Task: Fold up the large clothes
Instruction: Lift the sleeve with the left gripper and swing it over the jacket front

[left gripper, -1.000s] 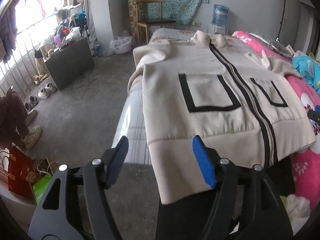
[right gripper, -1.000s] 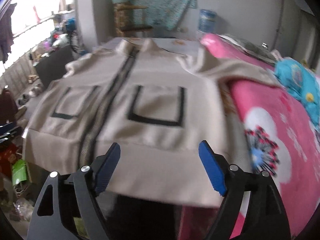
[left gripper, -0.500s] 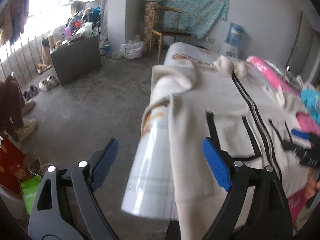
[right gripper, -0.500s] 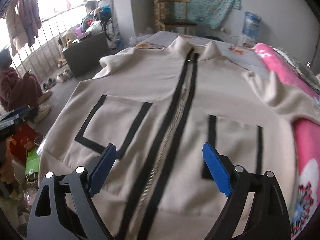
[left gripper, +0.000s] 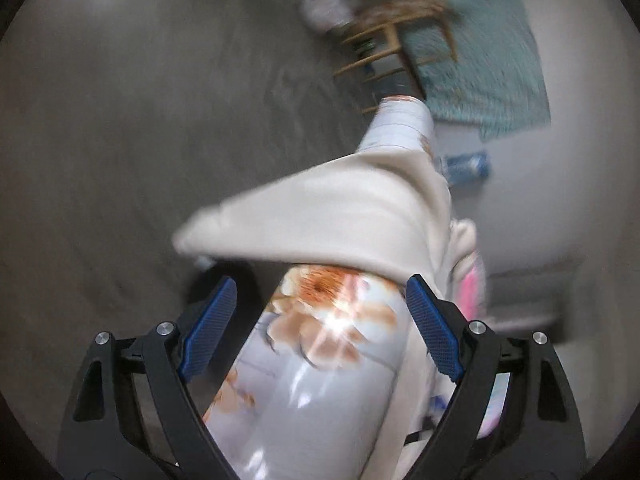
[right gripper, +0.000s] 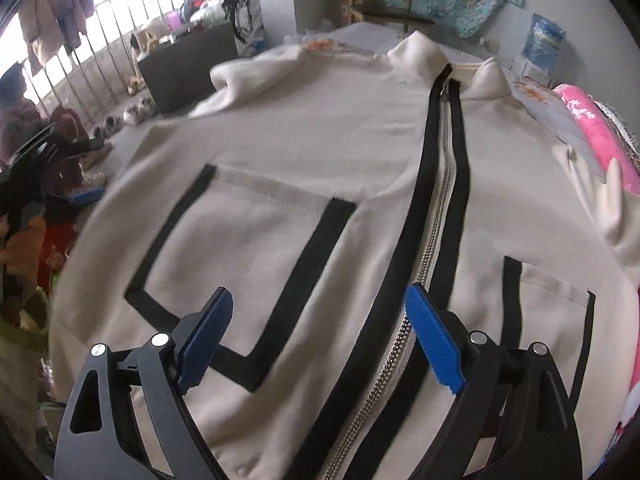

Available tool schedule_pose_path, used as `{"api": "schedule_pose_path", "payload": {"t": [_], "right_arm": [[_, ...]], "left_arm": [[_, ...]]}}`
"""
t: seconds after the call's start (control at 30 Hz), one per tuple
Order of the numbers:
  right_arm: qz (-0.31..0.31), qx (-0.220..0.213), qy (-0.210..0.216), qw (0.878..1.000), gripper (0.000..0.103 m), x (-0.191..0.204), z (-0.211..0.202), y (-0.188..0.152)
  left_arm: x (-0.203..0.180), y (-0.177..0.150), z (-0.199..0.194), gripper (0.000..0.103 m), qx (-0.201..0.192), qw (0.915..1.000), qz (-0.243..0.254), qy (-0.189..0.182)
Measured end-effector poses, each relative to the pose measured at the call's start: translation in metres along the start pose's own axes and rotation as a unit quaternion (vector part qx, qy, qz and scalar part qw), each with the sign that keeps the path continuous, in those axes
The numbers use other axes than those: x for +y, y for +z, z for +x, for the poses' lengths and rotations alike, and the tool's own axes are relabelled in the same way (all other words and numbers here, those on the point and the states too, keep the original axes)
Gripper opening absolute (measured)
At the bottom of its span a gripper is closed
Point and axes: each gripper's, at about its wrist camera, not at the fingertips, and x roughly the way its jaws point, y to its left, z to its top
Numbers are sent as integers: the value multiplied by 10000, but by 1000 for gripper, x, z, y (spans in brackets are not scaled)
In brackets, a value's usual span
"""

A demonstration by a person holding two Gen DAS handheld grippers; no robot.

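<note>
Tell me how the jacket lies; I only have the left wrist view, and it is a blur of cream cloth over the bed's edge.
Observer: The jacket lies front up, spread across the bed, with its zipper closed up to the collar.
Operator: Where is the right tool?
Observer: The right tool hangs open over the lower front, between the black-edged pocket and the zipper, holding nothing.
Operator: And the sleeves?
Observer: The sleeve at picture left is bunched up beside the shoulder, not laid flat.
</note>
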Motion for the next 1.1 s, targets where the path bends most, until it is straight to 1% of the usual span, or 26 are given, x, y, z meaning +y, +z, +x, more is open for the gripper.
{"api": "schedule_pose_path", "payload": {"t": [0.03, 0.07, 0.13, 0.17, 0.2, 0.23, 0.27, 0.33, 0.37, 0.5, 0.57, 0.67, 0.7, 0.77, 0.83, 0.9, 0.93, 0.97, 1.0, 1.03, 1.07, 1.1], "right_arm": [[-35, 53, -48, 10000, 86, 2, 2, 0], [-60, 92, -87, 9999, 86, 2, 4, 1], [-141, 190, -195, 9995, 86, 5, 6, 3], [-160, 221, -222, 9994, 86, 5, 6, 5], [-167, 268, -256, 9992, 86, 6, 7, 7], [-168, 310, -269, 9990, 86, 6, 7, 8], [-154, 359, -279, 9988, 86, 6, 8, 10], [-91, 456, -286, 9985, 86, 5, 11, 14], [-53, 502, -287, 9983, 86, 4, 12, 16], [47, 614, -307, 9976, 86, 4, 17, 23], [105, 649, -314, 9973, 86, 3, 19, 26], [148, 670, -348, 9970, 86, 3, 20, 30], [146, 668, -365, 9970, 86, 4, 20, 31], [125, 647, -391, 9971, 86, 6, 21, 32], [95, 609, -416, 9972, 86, 7, 22, 33], [41, 551, -449, 9975, 86, 9, 22, 34], [23, 529, -460, 9975, 86, 9, 22, 34], [-4, 497, -472, 9976, 86, 10, 21, 34], [-39, 457, -484, 9978, 86, 11, 21, 34], [-80, 413, -496, 9979, 86, 11, 21, 34], [-123, 363, -508, 9980, 86, 12, 21, 35], [-163, 315, -517, 9980, 86, 12, 21, 35]], "left_arm": [[25, 5, 12, 83, 98, 9986, -471, -224], [47, 6, 22, 83, 146, 9953, -863, -417], [83, 2, 44, 83, 335, 9850, -1447, -880], [103, -3, 59, 83, 523, 9739, -1800, -1277], [121, -8, 74, 83, 686, 9607, -2139, -1630], [132, -13, 85, 83, 772, 9516, -2375, -1792], [144, -18, 97, 83, 839, 9437, -2581, -1892], [161, -27, 117, 83, 919, 9311, -2844, -2093], [168, -30, 128, 83, 973, 9229, -2980, -2235], [181, -36, 172, 83, 1055, 8993, -3372, -2576], [187, -35, 194, 83, 1067, 8860, -3599, -2723], [201, -32, 219, 83, 1016, 8746, -3855, -2758], [203, -30, 225, 83, 1013, 8734, -3897, -2740], [209, -25, 238, 82, 992, 8772, -3942, -2554], [214, -18, 247, 72, 950, 8831, -3956, -2336], [217, -7, 249, 49, 926, 8910, -3920, -2096], [215, 3, 248, 43, 920, 9000, -3804, -1921], [211, 13, 246, 29, 906, 9109, -3632, -1734], [210, 19, 242, 19, 896, 9197, -3479, -1582], [203, 34, 235, 15, 845, 9341, -3186, -1373], [194, 47, 226, 7, 776, 9464, -2911, -1165], [191, 54, 217, 4, 730, 9550, -2695, -995]]}}
